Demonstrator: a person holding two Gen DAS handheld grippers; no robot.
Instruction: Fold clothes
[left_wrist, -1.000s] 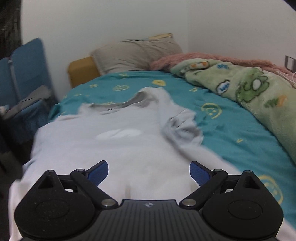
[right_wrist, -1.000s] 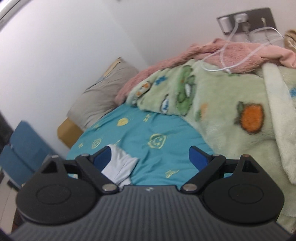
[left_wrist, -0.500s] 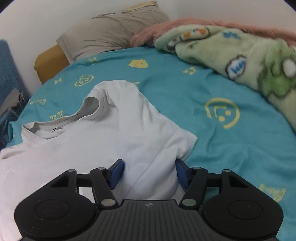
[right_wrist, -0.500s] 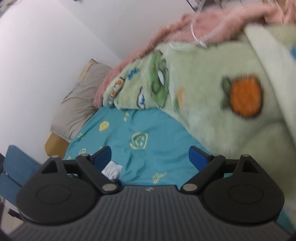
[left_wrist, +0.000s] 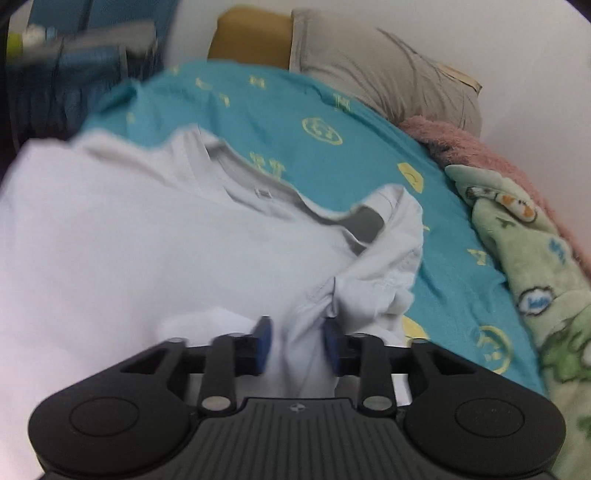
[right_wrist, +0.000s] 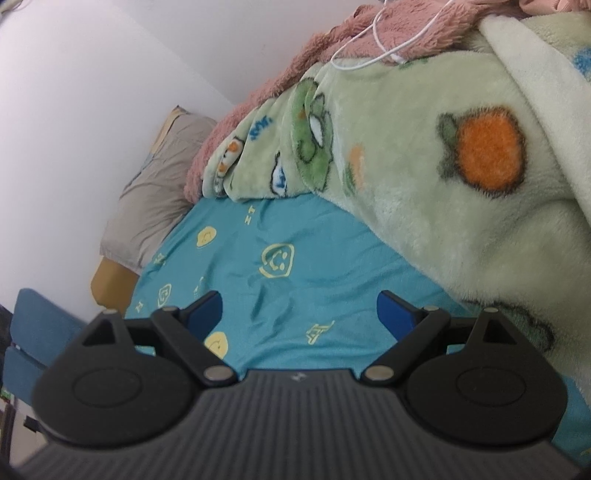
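A white T-shirt (left_wrist: 147, 251) lies spread on the teal bed sheet (left_wrist: 332, 122), grey collar toward the pillow. My left gripper (left_wrist: 297, 341) is shut on a bunched fold of the shirt's right sleeve area, lifting it slightly. My right gripper (right_wrist: 299, 314) is open and empty, hovering over bare teal sheet (right_wrist: 295, 288); the shirt is not in its view.
A green cartoon fleece blanket (right_wrist: 443, 184) and a pink blanket (left_wrist: 461, 140) are heaped along the bed's right side. A grey pillow (left_wrist: 388, 66) lies at the head. A white cable (right_wrist: 388, 44) rests on the blankets. Blue furniture (left_wrist: 74, 66) stands left of the bed.
My left gripper has closed onto the shirt's sleeve area and bunched the cloth, and its view has swung left. My right gripper has stayed open, shifting over the sheet.
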